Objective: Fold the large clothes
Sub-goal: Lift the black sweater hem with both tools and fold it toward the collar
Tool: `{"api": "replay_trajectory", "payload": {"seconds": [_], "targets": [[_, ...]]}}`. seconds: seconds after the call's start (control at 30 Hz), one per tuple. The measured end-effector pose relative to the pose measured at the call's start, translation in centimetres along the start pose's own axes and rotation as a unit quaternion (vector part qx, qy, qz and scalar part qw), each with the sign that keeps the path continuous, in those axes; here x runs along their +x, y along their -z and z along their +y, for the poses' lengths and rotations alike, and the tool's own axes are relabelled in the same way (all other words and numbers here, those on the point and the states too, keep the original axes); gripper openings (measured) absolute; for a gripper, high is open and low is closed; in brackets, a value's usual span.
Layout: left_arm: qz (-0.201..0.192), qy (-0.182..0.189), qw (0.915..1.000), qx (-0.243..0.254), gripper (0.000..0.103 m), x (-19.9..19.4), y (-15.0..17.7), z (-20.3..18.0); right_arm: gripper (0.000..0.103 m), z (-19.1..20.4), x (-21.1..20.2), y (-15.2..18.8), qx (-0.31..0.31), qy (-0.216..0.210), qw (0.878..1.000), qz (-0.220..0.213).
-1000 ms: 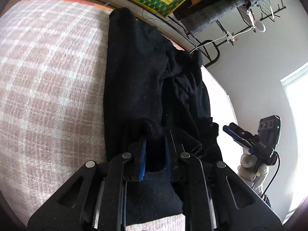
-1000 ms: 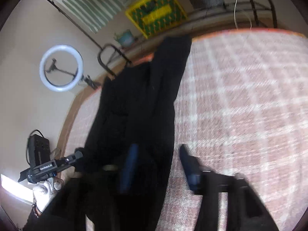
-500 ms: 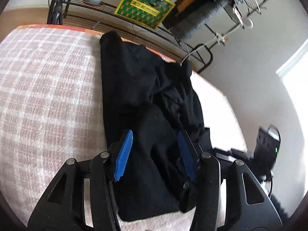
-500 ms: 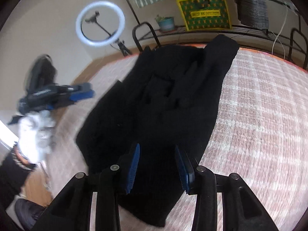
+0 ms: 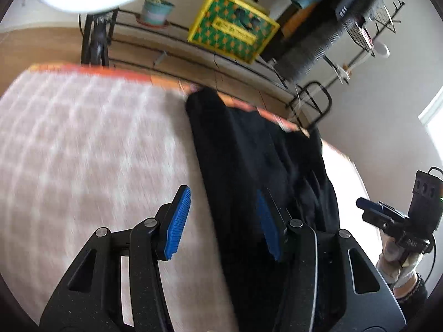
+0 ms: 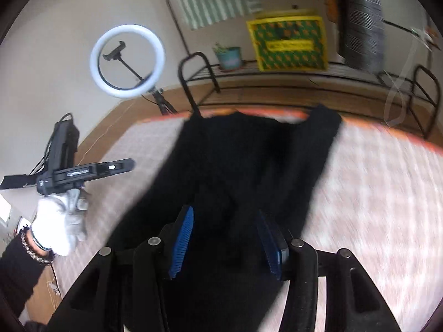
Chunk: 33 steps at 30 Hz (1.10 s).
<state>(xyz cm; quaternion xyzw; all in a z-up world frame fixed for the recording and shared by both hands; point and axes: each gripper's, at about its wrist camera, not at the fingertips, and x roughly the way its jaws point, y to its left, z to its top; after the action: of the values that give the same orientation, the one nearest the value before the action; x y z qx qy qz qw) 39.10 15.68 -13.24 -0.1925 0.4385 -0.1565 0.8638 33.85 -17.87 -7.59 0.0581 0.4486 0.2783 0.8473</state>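
Observation:
A large black garment [image 5: 249, 171] lies folded lengthwise on a pink plaid cloth-covered surface [image 5: 83, 144], reaching the far edge. My left gripper [image 5: 221, 221] is open and empty, raised above the garment's left edge. My right gripper [image 6: 225, 238] is open and empty above the garment [image 6: 249, 171]. The right gripper also shows at the right of the left wrist view [image 5: 387, 215], and the left gripper, in a white-gloved hand, shows in the right wrist view [image 6: 91, 170].
A black metal rack [image 6: 304, 74] stands beyond the far edge, holding a yellow-green box [image 6: 288, 44] and a potted plant [image 6: 228, 55]. A ring light [image 6: 127, 61] on a stand is at the far left. The surface has an orange border [image 5: 97, 70].
My left gripper let go of the garment, opened wide and lifted back to the left. My right gripper stayed open and pulled back above the garment.

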Motion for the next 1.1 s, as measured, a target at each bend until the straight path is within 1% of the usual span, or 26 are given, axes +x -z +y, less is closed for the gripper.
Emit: {"api": "replay_trajectory", "payload": {"seconds": [0.07,0.13,0.2,0.27,0.33,0.4,0.43,0.47,0.53,0.57,0.6,0.63,0.67,0.7,0.73,0.77,0.8,0.83,0.87,0.9,0.93,0.97,1.0,1.03,1.07,1.1], "targets": [[-0.015,0.001,0.9999,-0.001,0.050,0.5,-1.8,0.6,0.057,0.9,2.9,-2.1,-0.001,-0.020,1.000,0.019],[-0.019,0.016,0.9997,-0.006,0.050,1.3,-3.1,1.2,0.057,1.1,6.5,-4.3,0.018,-0.035,0.999,0.037],[-0.016,0.023,0.9995,-0.015,0.050,2.4,-4.2,1.9,0.057,1.2,9.7,-5.7,0.022,-0.029,0.998,0.050],[-0.012,0.027,0.9993,-0.023,0.050,3.5,-4.8,2.5,0.057,1.3,12.4,-6.4,0.019,-0.017,0.998,0.063],[-0.010,0.026,0.9993,-0.025,0.050,4.4,-5.2,2.8,0.056,1.4,14.3,-6.7,0.022,-0.017,0.996,0.081],[-0.011,0.022,0.9994,-0.023,0.050,5.0,-5.3,3.0,0.029,1.4,16.0,-6.5,0.030,-0.028,0.994,0.099],[-0.013,0.019,0.9995,-0.022,0.050,5.2,-5.3,3.1,0.009,1.7,16.1,-6.5,0.028,-0.027,0.994,0.099],[-0.014,0.016,0.9996,-0.020,0.050,5.2,-5.3,3.1,0.003,2.3,15.6,-6.5,0.020,-0.024,0.996,0.088],[-0.020,0.008,0.9997,-0.012,0.050,5.2,-5.3,3.1,0.002,4.6,12.8,-5.8,-0.025,-0.035,0.999,0.032],[-0.022,0.007,0.9997,-0.008,0.050,5.2,-5.3,3.1,0.002,5.8,11.0,-5.2,-0.055,-0.031,0.998,-0.003],[-0.024,0.006,0.9997,-0.002,0.050,5.1,-5.3,2.9,0.002,6.4,10.2,-4.6,-0.069,-0.019,0.997,-0.013],[-0.029,0.003,0.9996,0.005,0.050,4.9,-5.3,2.7,0.002,6.6,10.0,-4.1,-0.071,-0.003,0.997,-0.012],[-0.030,0.001,0.9995,0.009,0.050,5.0,-5.4,2.5,0.002,6.2,10.2,-3.7,-0.064,0.014,0.998,-0.002],[-0.032,-0.001,0.9994,0.017,0.050,5.1,-5.5,2.1,0.002,5.8,10.7,-3.6,-0.057,0.021,0.998,0.011],[-0.031,-0.002,0.9992,0.023,0.050,5.3,-5.5,1.7,0.002,4.7,12.0,-3.5,-0.036,0.035,0.998,0.038],[-0.032,-0.003,0.9990,0.030,0.050,5.5,-5.6,1.2,0.002,3.7,12.6,-3.5,-0.016,0.041,0.998,0.048],[-0.031,-0.002,0.9990,0.033,0.050,5.7,-5.5,0.8,0.002,2.7,13.2,-3.5,0.011,0.035,0.998,0.059],[-0.024,0.006,0.9988,0.042,0.050,6.3,-5.6,0.0,0.003,1.4,13.7,-3.5,0.043,0.009,0.996,0.073],[-0.017,0.006,0.9985,0.052,0.050,6.8,-5.5,-0.6,0.004,0.6,13.5,-3.4,0.065,-0.013,0.995,0.072],[-0.008,0.002,0.9980,0.062,0.050,7.5,-5.5,-1.1,0.007,0.0,13.0,-3.5,0.071,-0.020,0.995,0.070],[-0.001,-0.004,0.9976,0.069,0.050,8.1,-5.6,-1.5,0.023,-0.3,12.2,-3.5,0.073,-0.030,0.995,0.065],[0.008,-0.015,0.9972,0.073,0.050,9.0,-5.6,-1.7,0.042,-0.5,11.5,-3.6,0.073,-0.034,0.995,0.059],[0.015,-0.023,0.9969,0.073,0.050,9.6,-5.7,-1.8,0.046,-0.8,10.3,-3.7,0.072,-0.041,0.996,0.043],[0.030,-0.035,0.9960,0.076,0.050,10.7,-5.6,-1.8,0.046,-1.4,8.2,-3.7,0.066,-0.054,0.996,0.018],[0.047,-0.056,0.9939,0.083,0.050,11.8,-5.4,-1.8,0.046,-2.0,6.6,-3.7,0.064,-0.056,0.996,0.000],[0.054,-0.069,0.9923,0.088,0.050,12.2,-5.1,-2.0,0.047,-2.4,5.5,-3.7,0.064,-0.056,0.996,-0.013]]}}
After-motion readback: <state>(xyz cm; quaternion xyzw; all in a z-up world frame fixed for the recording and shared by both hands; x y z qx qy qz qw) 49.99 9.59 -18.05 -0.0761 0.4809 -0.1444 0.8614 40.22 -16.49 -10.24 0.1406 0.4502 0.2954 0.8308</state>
